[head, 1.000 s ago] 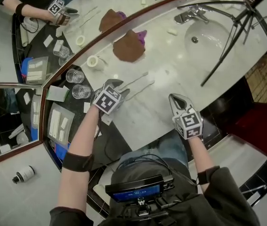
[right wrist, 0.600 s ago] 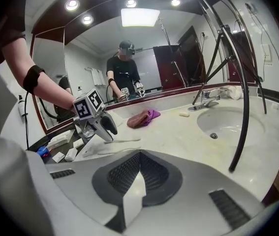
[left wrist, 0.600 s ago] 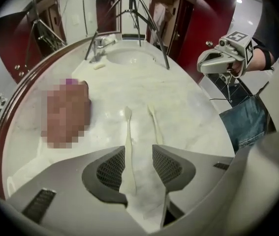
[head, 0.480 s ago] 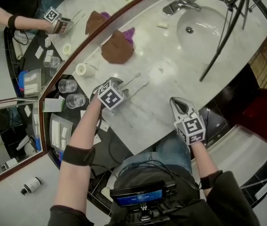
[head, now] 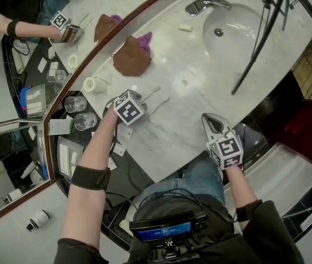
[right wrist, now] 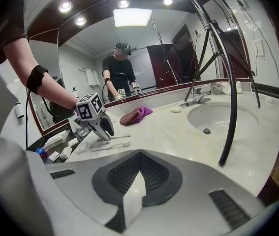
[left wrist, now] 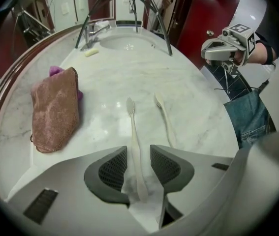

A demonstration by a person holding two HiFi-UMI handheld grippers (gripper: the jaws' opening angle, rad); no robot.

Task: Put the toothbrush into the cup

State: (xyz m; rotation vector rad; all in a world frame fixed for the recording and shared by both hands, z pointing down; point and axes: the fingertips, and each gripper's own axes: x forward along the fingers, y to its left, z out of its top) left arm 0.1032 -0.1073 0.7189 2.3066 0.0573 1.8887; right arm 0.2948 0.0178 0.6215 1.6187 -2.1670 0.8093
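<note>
We note the left gripper (left wrist: 139, 157) pointing steeply down, jaws just closing, bracketing but not yet pinching the flat-lying toothbrush (left wrist: 131, 117), lower centre. Meanwhile the right gripper (right wrist: 139, 162) sits clenched, empty, out of the way.

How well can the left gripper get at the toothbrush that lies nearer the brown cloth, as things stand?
Probably yes. The left gripper straddles the handle of that toothbrush. Its jaws have just been closing but seem not yet to press on it, and nothing lies in the way.
</note>
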